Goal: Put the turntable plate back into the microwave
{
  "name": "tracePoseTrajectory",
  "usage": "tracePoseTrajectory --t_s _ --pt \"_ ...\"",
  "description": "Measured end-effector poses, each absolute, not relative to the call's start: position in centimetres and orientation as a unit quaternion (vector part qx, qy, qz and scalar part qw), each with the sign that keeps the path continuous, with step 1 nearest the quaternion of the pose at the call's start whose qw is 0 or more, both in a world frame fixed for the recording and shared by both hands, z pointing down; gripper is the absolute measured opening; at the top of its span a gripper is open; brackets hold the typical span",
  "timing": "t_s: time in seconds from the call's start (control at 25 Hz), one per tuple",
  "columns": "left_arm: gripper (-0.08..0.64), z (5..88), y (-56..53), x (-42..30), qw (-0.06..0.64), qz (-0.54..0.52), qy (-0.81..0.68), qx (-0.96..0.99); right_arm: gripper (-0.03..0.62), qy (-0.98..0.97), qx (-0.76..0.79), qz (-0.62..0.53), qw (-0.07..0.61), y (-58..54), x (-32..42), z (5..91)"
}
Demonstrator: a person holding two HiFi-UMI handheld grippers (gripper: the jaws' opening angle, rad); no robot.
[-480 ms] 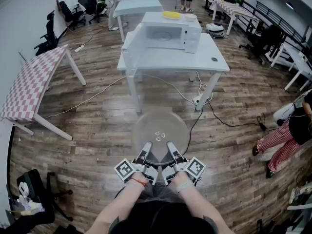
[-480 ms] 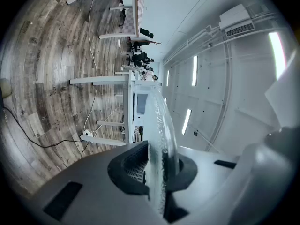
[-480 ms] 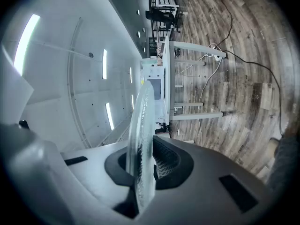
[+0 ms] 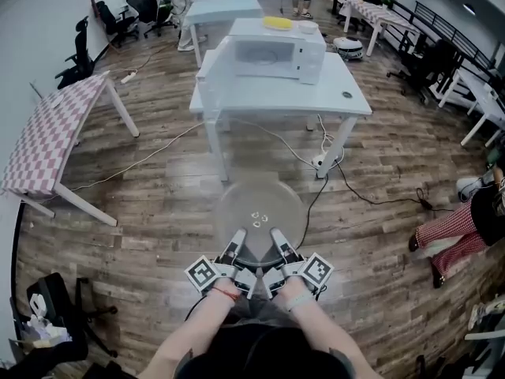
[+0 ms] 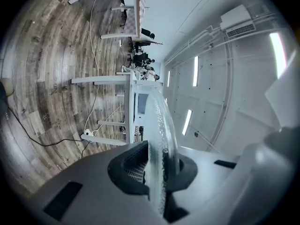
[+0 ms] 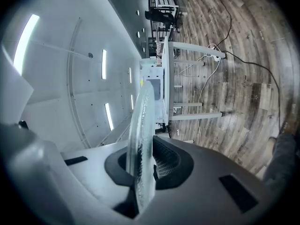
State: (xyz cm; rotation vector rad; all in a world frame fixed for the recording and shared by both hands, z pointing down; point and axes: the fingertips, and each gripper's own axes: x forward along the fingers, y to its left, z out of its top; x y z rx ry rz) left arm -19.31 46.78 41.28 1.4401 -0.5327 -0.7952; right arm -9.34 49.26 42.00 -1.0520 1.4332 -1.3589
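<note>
Now we hold the plate (image 4: 259, 205) over the floor (image 4: 150, 196), far from the microwave (image 4: 274, 56), left gripper (image 4: 234, 245) and right gripper (image 4: 278, 243) jaws clamped on its near rim. Probably stiff, slick, breakable glass; we want even pressure.

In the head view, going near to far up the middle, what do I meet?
Left claw and right claw, side by side → turntable plate they hold → white table → microwave → far table
</note>
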Motion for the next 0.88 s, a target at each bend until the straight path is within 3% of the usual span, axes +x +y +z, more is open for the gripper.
tracePoseTrajectory --t_s 0.88 --pt "0.032 42.2 39.4 -16.2 0.654 -0.336 -0.226 0.638 0.04 0.563 -0.426 -0.541 0.457 42.2 -6.5 42.9"
